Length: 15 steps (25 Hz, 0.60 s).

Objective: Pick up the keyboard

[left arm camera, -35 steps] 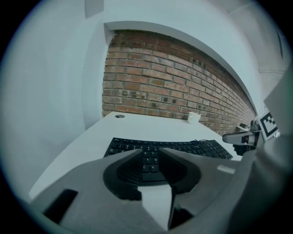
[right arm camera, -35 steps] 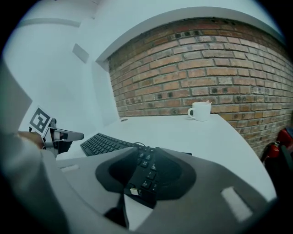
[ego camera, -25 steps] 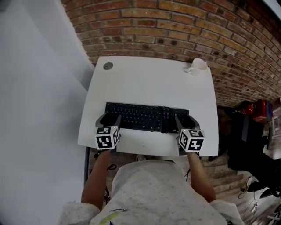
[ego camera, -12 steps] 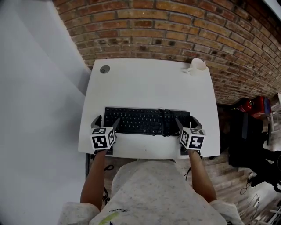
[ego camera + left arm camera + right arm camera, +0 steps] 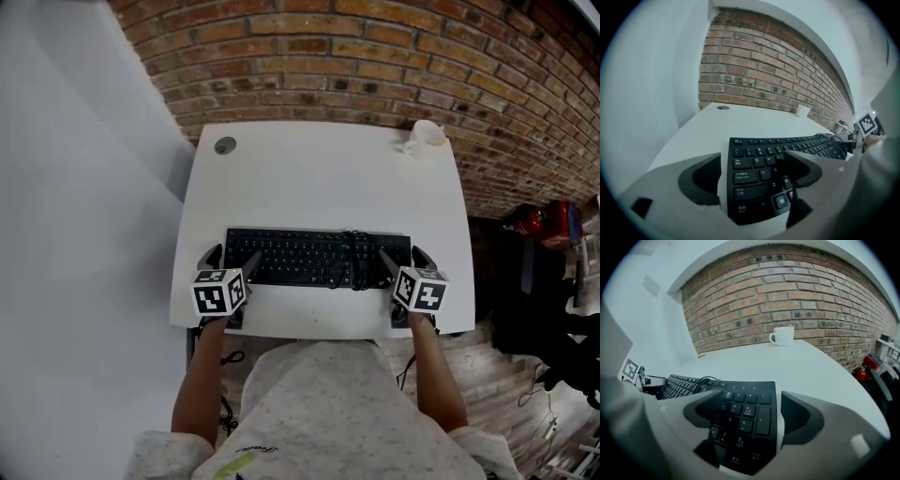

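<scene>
Setting: a red brick wall (image 5: pixel 375 56) runs behind a white rectangular worktop (image 5: pixel 319 178), and a plain white wall (image 5: pixel 84 187) stands to the left.
Around: a small grey round cable port (image 5: pixel 225 145) sits at the worktop's far left corner. A red object (image 5: pixel 553 223) lies on the floor to the right, too blurred to name.
In the way: a thin black cable (image 5: pixel 352 258) lies looped over the keys, near the right end.
Container: a white ceramic cup (image 5: pixel 427 136) stands at the far right corner, well apart from the keys. What it holds cannot be seen.
Keyboard: the black flat keyboard (image 5: pixel 300 258) lies flat along the worktop's near edge.
Left tool: the left tool (image 5: pixel 230 262) straddles the keyboard's left end. Its jaws are opening, with the outer one off the edge and the inner one over the keys, gripping nothing.
Right tool: the right tool (image 5: pixel 405 262) straddles the number-pad end. Its jaws are opening, neither pressing the keyboard.
</scene>
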Tool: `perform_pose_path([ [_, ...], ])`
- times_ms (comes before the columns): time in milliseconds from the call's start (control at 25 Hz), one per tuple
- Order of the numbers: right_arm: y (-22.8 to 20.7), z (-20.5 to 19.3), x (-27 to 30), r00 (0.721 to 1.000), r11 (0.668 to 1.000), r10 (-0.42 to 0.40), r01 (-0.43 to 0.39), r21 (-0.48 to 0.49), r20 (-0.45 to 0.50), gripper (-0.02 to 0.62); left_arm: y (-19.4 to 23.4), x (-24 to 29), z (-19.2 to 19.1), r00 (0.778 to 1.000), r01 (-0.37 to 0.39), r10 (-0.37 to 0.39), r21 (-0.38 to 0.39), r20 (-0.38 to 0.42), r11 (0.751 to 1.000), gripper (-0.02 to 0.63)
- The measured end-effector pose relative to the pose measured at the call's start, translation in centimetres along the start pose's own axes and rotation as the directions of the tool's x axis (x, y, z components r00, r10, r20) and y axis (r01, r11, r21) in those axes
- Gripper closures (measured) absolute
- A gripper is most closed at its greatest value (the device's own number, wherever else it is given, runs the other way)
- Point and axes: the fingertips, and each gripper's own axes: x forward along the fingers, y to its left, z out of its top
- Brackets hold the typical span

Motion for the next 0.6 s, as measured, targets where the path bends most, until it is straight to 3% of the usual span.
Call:
perform_pose_path([
  [280, 0.33, -0.12, 0.45, 0.998, 0.996, 0.058, -0.056, 0.072, -0.029, 0.222, -0.41, 0.73, 0.15, 0.999, 0.044, -0.044, -0.024, -0.024, 0.999, 0.193],
  [600, 0.31, -0.14, 0.55, 0.997, 0.994, 0.063, -0.058, 0.093, -0.046, 0.221, -0.25, 1.01, -0.14, 0.995, 0.053, -0.058, -0.070, -0.079, 0.996, 0.202],
])
